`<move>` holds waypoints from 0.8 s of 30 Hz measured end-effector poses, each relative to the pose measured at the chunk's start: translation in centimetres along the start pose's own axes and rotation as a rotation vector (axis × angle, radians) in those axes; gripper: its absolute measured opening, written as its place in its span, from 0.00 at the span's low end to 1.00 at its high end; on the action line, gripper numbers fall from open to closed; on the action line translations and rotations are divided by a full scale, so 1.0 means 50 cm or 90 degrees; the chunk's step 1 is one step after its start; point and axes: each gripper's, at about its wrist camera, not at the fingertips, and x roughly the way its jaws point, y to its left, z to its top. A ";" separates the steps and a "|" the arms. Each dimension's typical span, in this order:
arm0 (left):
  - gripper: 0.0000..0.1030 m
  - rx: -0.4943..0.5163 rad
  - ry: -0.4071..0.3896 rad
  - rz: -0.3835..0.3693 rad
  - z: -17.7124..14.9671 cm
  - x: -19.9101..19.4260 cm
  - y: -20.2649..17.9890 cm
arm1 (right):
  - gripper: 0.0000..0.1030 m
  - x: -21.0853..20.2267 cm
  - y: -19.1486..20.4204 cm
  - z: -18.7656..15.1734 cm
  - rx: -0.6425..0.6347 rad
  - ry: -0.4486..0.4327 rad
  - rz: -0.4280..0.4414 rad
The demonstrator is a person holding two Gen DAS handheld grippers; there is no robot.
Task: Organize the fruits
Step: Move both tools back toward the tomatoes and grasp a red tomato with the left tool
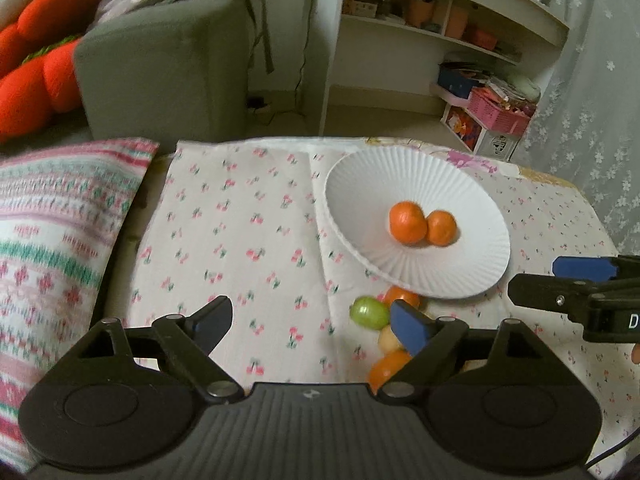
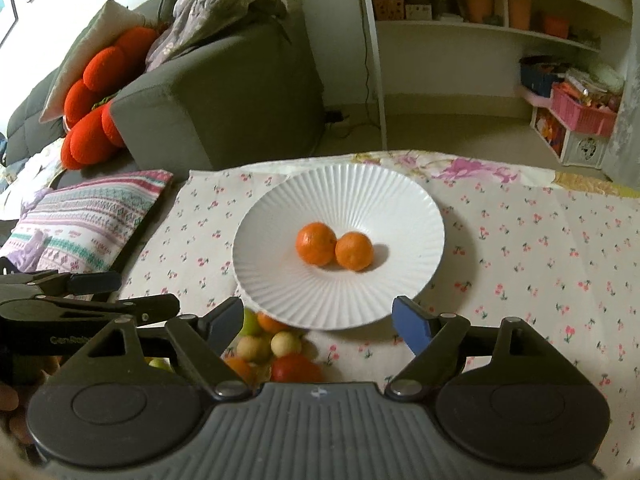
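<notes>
Cherry-print cloth (image 2: 520, 280): plate (image 2: 340, 184) holds two oranges (image 2: 316, 243) (touching); both grippers (image 1: 310, 320) (image 2: 318, 320) gape, seemingly empty.

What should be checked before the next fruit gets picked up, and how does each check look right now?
1. Left gripper open and empty: ok.
2. Right gripper open and empty: ok.
3. White plate has free room beside the two oranges: ok.
4. Loose fruit pile on the cloth near the plate's front rim, within view: ok.
5. How many fruits remain: cannot tell, the grippers hide part of the pile.
</notes>
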 end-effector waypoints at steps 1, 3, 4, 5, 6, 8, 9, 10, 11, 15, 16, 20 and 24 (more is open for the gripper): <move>0.76 -0.003 0.007 0.001 -0.008 0.000 0.001 | 0.77 0.004 0.002 -0.003 -0.001 0.009 0.003; 0.76 -0.009 0.020 -0.001 -0.024 0.000 0.004 | 0.77 0.008 0.009 -0.010 -0.006 0.022 0.003; 0.76 -0.012 0.025 -0.004 -0.031 -0.002 0.005 | 0.77 0.012 0.012 -0.013 -0.011 0.029 0.001; 0.76 -0.013 0.028 -0.007 -0.039 -0.004 0.004 | 0.77 0.011 0.015 -0.017 -0.014 0.034 0.002; 0.76 -0.012 0.029 -0.011 -0.047 -0.008 0.004 | 0.77 0.013 0.017 -0.020 -0.015 0.039 0.004; 0.76 0.004 0.033 -0.018 -0.064 -0.014 -0.009 | 0.78 0.016 0.019 -0.024 -0.016 0.049 0.009; 0.76 0.015 0.035 -0.021 -0.075 -0.016 -0.018 | 0.78 0.019 0.020 -0.026 -0.016 0.054 0.010; 0.75 0.024 0.038 -0.024 -0.083 -0.015 -0.026 | 0.78 0.022 0.020 -0.028 -0.016 0.061 0.008; 0.75 0.034 0.043 -0.029 -0.093 -0.014 -0.037 | 0.78 0.024 0.021 -0.031 -0.016 0.066 0.007; 0.74 0.067 0.066 -0.048 -0.120 -0.001 -0.066 | 0.78 0.043 0.023 -0.042 -0.015 0.094 0.005; 0.73 0.074 0.072 -0.051 -0.125 0.004 -0.072 | 0.78 0.048 0.024 -0.045 -0.020 0.098 0.001; 0.68 0.093 0.085 -0.055 -0.139 0.021 -0.087 | 0.78 0.072 0.022 -0.054 -0.028 0.115 -0.016; 0.61 0.100 0.100 -0.053 -0.148 0.034 -0.093 | 0.78 0.095 0.023 -0.065 -0.035 0.130 -0.026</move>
